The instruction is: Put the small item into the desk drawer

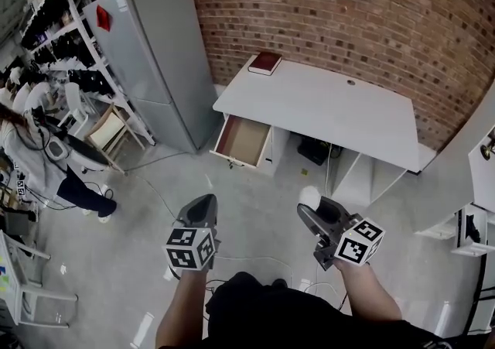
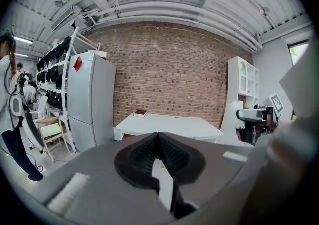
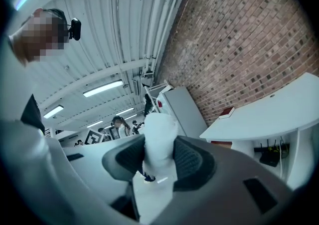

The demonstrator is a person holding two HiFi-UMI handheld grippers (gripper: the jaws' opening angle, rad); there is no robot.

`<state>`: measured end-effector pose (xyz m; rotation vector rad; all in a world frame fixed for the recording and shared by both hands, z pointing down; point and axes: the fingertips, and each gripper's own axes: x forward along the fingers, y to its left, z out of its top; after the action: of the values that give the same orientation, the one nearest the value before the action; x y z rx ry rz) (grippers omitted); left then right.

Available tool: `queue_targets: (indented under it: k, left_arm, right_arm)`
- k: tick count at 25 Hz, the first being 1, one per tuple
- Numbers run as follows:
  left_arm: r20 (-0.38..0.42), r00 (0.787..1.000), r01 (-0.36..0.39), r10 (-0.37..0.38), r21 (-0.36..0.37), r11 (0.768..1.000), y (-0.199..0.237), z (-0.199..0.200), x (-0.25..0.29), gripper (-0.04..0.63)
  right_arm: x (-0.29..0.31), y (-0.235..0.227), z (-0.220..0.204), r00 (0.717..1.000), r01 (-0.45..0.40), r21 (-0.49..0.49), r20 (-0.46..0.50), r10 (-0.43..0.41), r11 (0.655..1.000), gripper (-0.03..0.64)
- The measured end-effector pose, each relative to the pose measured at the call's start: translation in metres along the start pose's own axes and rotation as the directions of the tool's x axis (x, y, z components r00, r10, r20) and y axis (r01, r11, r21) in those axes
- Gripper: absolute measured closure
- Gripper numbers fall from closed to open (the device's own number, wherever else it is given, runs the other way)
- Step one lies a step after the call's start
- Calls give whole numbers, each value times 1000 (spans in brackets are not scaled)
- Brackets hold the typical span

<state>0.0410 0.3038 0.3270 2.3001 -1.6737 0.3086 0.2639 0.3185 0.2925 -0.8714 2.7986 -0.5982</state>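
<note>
A small white item (image 1: 309,194) sticks up between the pads of my right gripper (image 1: 313,205), which is shut on it over the concrete floor, well short of the desk. In the right gripper view the white item (image 3: 159,130) fills the gap of the right gripper (image 3: 158,155). My left gripper (image 1: 205,200) is held level with it to the left, its jaws closed to a point with nothing in them; its pads meet in the left gripper view (image 2: 158,137). Ahead stands the white desk (image 1: 340,107), its drawer (image 1: 242,141) pulled open at the left end, showing a brown inside.
A dark red book (image 1: 264,63) lies on the desk's far left corner. A grey refrigerator (image 1: 155,53) stands left of the desk against the brick wall (image 1: 348,7). Cables trail on the floor (image 1: 155,193). White shelving (image 1: 472,185) is at the right, a person (image 1: 46,162) and chairs at the left.
</note>
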Motion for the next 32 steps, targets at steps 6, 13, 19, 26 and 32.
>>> queue_targets:
  k: [6, 13, 19, 26, 32]
  left_arm:
    - [-19, 1000, 0, 0, -1, 1000, 8, -4, 10, 583]
    - [-25, 999, 40, -41, -40, 998, 37, 2, 55, 583]
    - [-10, 998, 69, -69, -52, 996, 82, 27, 99, 583]
    - [-17, 996, 87, -89, -109, 990, 145, 35, 138, 583]
    - [-2, 995, 101, -102, -106, 989, 191, 49, 164, 583]
  right_arm:
    - [10, -11, -11, 1000, -8, 41, -20, 9, 999, 454]
    - [39, -39, -9, 999, 34, 64, -40, -31, 997, 454]
    - [98, -60, 3, 997, 54, 52, -66, -51, 997, 454]
    - [177, -74, -7, 990, 57, 33, -135, -52, 998, 454]
    - [230, -90, -2, 984, 88, 16, -155, -85, 996, 454]
